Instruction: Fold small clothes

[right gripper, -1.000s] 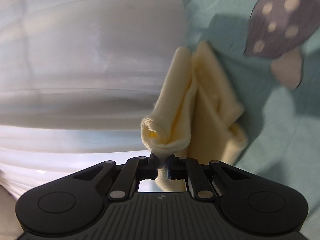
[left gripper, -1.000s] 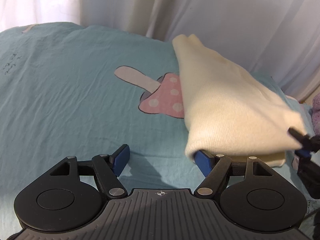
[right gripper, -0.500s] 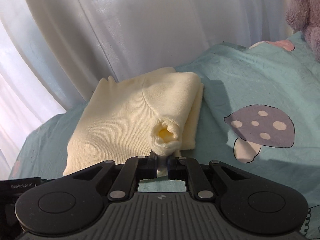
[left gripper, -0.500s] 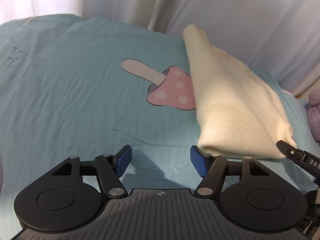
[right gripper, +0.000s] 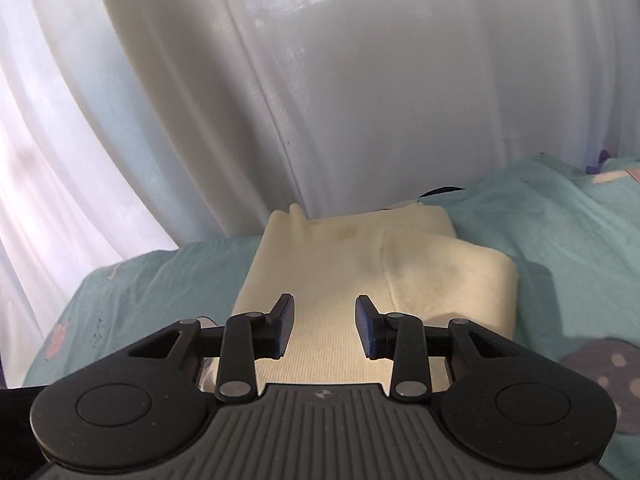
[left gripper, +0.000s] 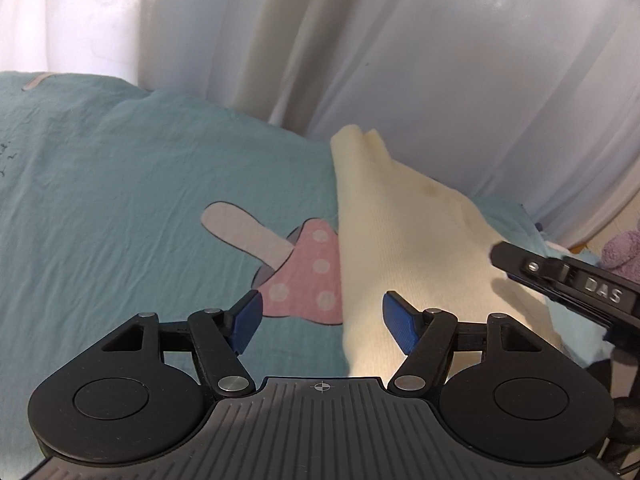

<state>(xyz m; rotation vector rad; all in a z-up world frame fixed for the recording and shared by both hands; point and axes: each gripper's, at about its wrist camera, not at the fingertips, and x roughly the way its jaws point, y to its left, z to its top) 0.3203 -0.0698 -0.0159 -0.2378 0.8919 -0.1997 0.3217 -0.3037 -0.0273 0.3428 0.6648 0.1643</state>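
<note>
On the teal bedsheet (left gripper: 100, 200) the left gripper (left gripper: 320, 320) holds its jaws spread and empty over the left edge of the folded cream garment (left gripper: 400, 248), while the right gripper (right gripper: 324, 326), jaws likewise spread and holding nothing, hovers over the garment's near edge.

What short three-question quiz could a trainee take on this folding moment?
1. True or false: the right hand-held gripper is shut on the cream garment.
2. Which mushroom print lies beside the garment's edge in the left wrist view: A pink, B green?
3. Fill in: the garment rests on a ____ bedsheet.

Key: 1 false, both the right and the left hand-held gripper are open. 2 A, the pink mushroom. 3 teal.
</note>
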